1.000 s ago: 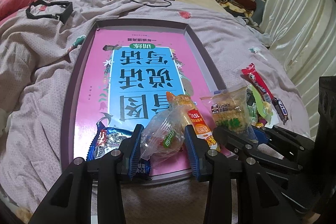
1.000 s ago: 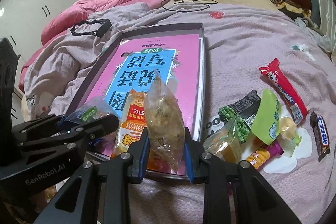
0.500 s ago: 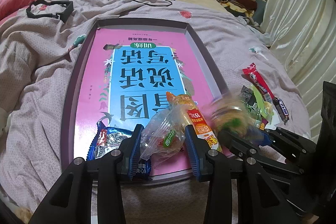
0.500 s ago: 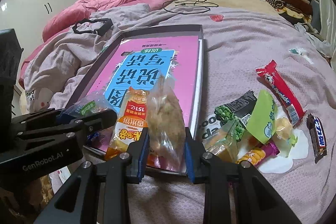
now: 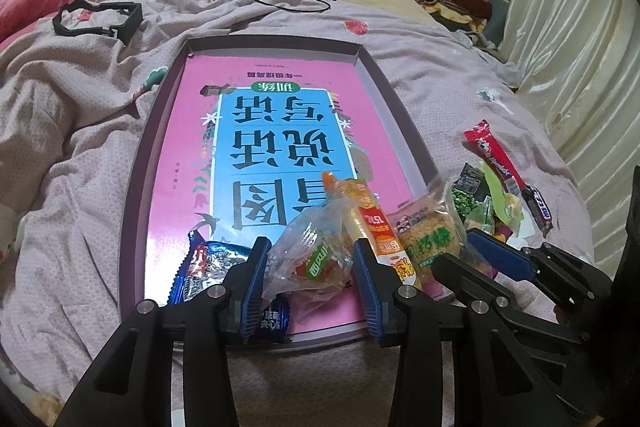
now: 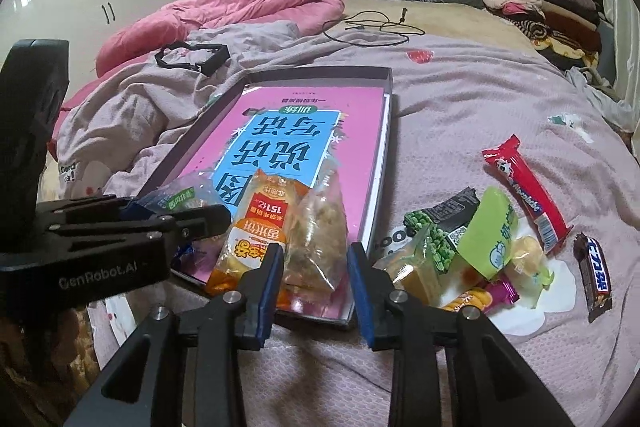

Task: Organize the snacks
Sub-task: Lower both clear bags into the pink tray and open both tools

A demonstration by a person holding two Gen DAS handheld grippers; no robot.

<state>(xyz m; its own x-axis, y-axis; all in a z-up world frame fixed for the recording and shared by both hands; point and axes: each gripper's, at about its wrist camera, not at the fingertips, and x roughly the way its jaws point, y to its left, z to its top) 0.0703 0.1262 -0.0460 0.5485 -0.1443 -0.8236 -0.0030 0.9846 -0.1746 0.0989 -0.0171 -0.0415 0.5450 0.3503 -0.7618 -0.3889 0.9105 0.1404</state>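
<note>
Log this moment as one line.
left gripper: just opening around clear green-labelled packet | right gripper: just opening, clear golden-snack packet lying in purple tray

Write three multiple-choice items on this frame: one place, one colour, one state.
1. Where is the Snickers bar?
A. in the tray
B. on the bedsheet, right of the tray
C. in a gripper

2. What colour is the book cover in the tray?
A. pink with a blue panel
B. green
C. white

3. How do the right gripper jaws stand?
A. shut, empty
B. apart, with the clear snack packet between them
C. out of view

Key:
1. B, it lies flat on the sheet beyond the other loose snacks.
2. A, seen in both views.
3. B, the jaws have just been opening and gaps show beside the packet.
</note>
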